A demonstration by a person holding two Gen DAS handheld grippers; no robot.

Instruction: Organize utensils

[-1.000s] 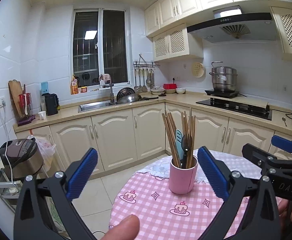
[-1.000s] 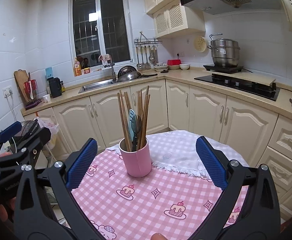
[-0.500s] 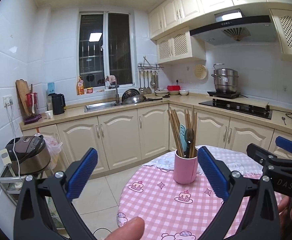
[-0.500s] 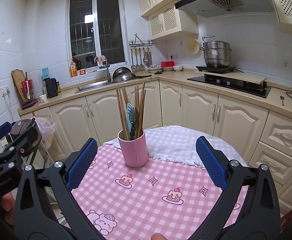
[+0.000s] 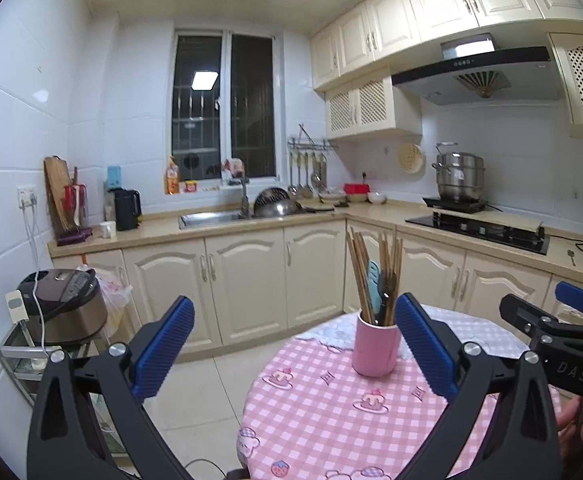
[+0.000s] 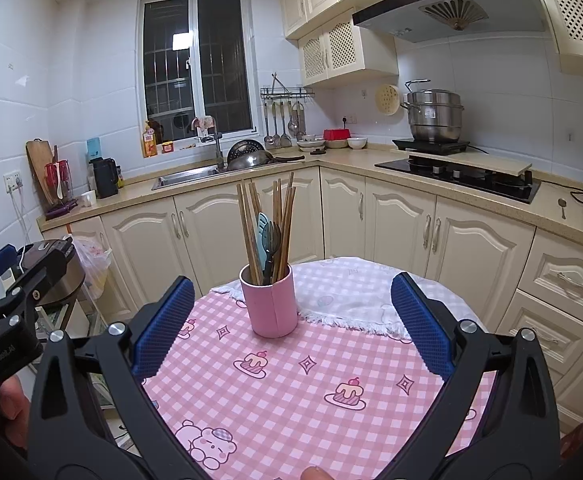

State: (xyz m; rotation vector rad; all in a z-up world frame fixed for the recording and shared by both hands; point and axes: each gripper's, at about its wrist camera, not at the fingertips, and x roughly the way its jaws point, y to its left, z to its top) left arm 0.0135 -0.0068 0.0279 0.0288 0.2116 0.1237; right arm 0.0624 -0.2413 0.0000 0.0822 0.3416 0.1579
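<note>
A pink cup (image 5: 375, 344) (image 6: 270, 304) stands upright on a round table with a pink checked cloth (image 5: 331, 408) (image 6: 291, 380). It holds several wooden chopsticks (image 6: 247, 228), a light blue utensil (image 6: 262, 236) and a dark spoon (image 6: 272, 240). My left gripper (image 5: 295, 344) is open and empty, held back from the table with the cup near its right finger. My right gripper (image 6: 291, 320) is open and empty, above the table's near side, with the cup between and beyond its fingers. Each gripper shows at the edge of the other's view.
A white fringed cloth (image 6: 355, 296) lies on the table behind the cup. Cream cabinets (image 6: 403, 232) and a counter with a sink (image 6: 183, 176) and a hob (image 6: 459, 180) stand behind. A rice cooker (image 5: 63, 304) sits on a low rack at the left.
Both grippers have drawn back and up from the cup, which now looks smaller and farther. The cup and its contents have not moved. Both grippers stayed open.
</note>
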